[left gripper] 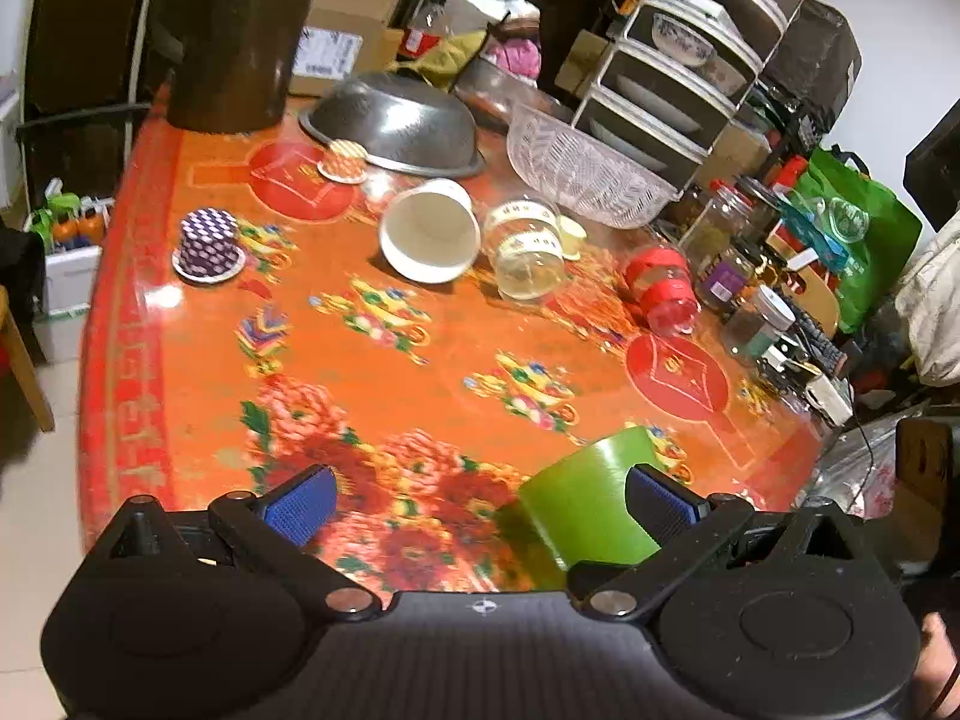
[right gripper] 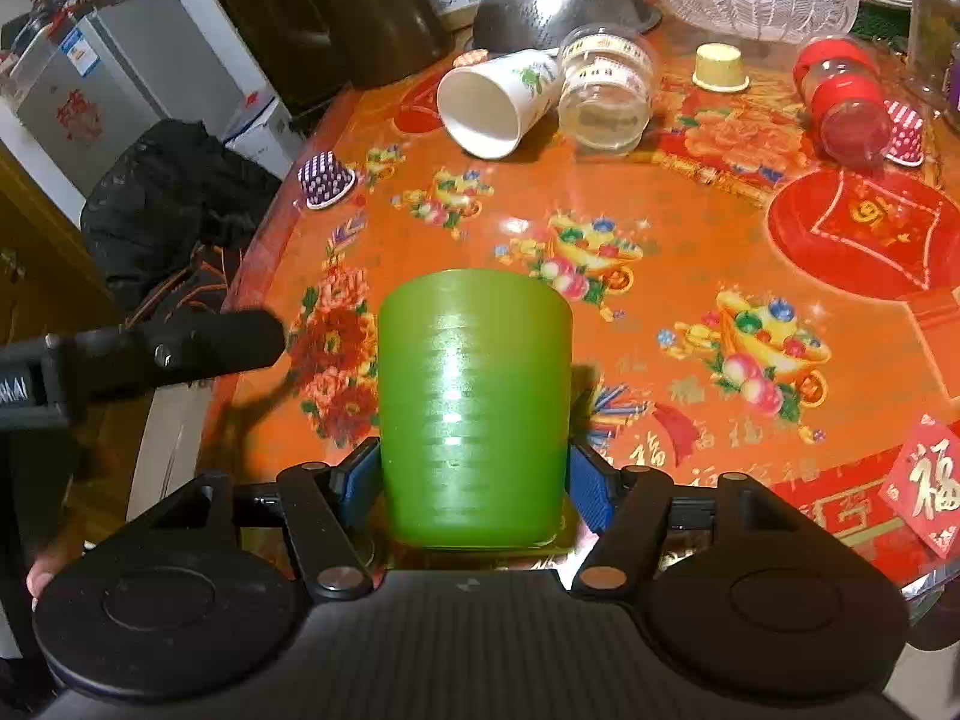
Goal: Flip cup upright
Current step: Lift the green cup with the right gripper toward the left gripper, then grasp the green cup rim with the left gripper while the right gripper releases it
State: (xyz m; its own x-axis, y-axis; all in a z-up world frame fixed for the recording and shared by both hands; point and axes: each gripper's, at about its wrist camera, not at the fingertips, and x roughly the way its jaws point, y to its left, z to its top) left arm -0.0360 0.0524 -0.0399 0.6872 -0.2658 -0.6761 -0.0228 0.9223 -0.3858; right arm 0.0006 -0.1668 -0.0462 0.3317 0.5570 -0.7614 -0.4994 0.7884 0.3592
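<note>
Spread wide with nothing between them, my left gripper (left gripper: 480, 507) hovers over the near edge of the orange flowered tablecloth (left gripper: 420, 360); its right blue pad (left gripper: 660, 501) sits just in front of the green plastic cup (left gripper: 585, 504). Left of that cup and far across the cloth stands a purple checkered capsule (left gripper: 209, 240). Beyond the cup a white paper cup (left gripper: 431, 231) lies on its side, mouth toward me, touching a clear jar (left gripper: 528, 255) also on its side. Behind them a steel bowl (left gripper: 396, 120) rests upside down. My right gripper (right gripper: 474, 480) pinches the green cup's lower wall between both blue pads (right gripper: 591, 489). The cup stands on the cloth near the table's edge; I cannot tell which end is up. Far right of it lies a red-lidded jar (right gripper: 846, 102).
</note>
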